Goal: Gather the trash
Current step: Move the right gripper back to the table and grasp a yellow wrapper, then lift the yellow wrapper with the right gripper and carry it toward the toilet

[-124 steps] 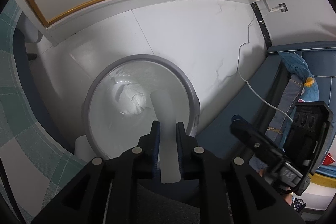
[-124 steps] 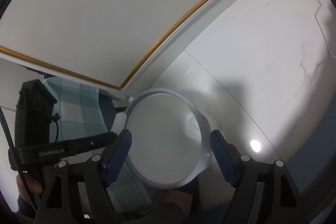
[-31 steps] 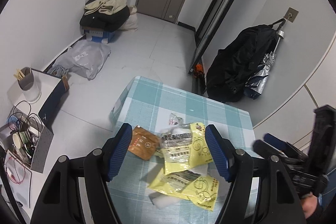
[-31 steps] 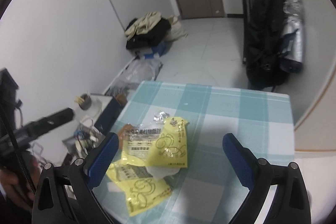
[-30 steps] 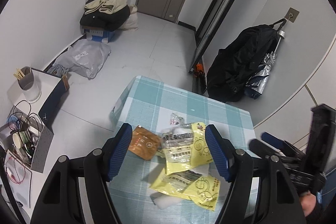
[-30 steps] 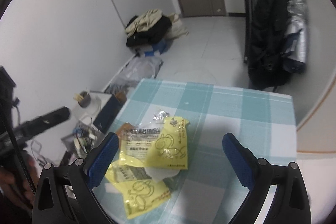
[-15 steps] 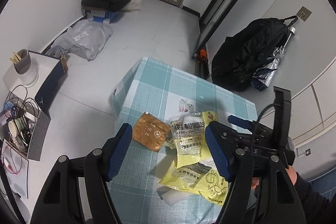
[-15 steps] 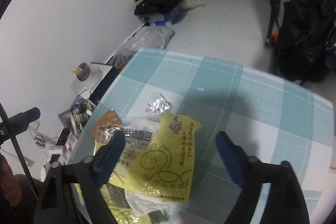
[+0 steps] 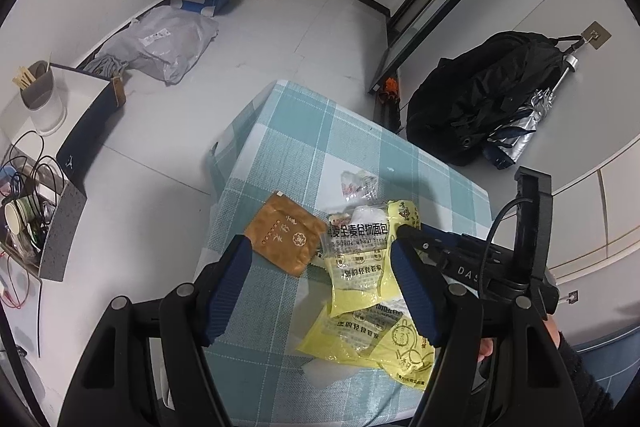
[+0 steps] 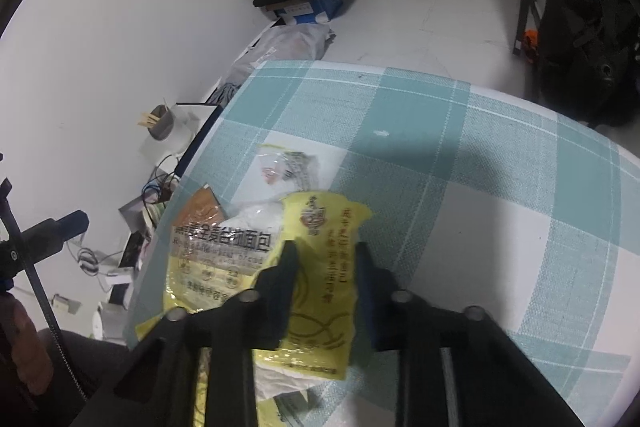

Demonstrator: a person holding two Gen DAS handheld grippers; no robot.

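The trash lies bunched near the lower centre of the left wrist view, on a table covered with a teal and white checked cloth (image 9: 352, 147). The cloth's left edge runs close past the brown sachet (image 9: 285, 234), which sits nearly at that edge; the far corner of the table points to the upper middle of the frame, with bare cloth between it and the pile. Right of the pile more checked cloth lies open up to the right edge.

The left gripper (image 9: 322, 285) hangs above the pile with its jaws wide and nothing between them; the blue pads (image 9: 228, 277) frame the brown sachet and the yellow bread wrapper (image 9: 360, 259). A second yellow wrapper (image 9: 384, 339) lies just below it, overlapping, with a white tissue (image 9: 320, 373) under its lower edge. A small crumpled clear wrapper (image 9: 358, 183) rests just above the pile.

In the right wrist view the right gripper (image 10: 324, 259) is down on the yellow bread wrapper (image 10: 320, 267), its jaws narrow on either side of the wrapper's yellow strip; whether they pinch it cannot be told.

The clear panel of the wrapper carries black Chinese characters and "Whole wheat bread". The right gripper's body, seen at the right of the left wrist view, shows the letters "DAS" (image 9: 466, 271).
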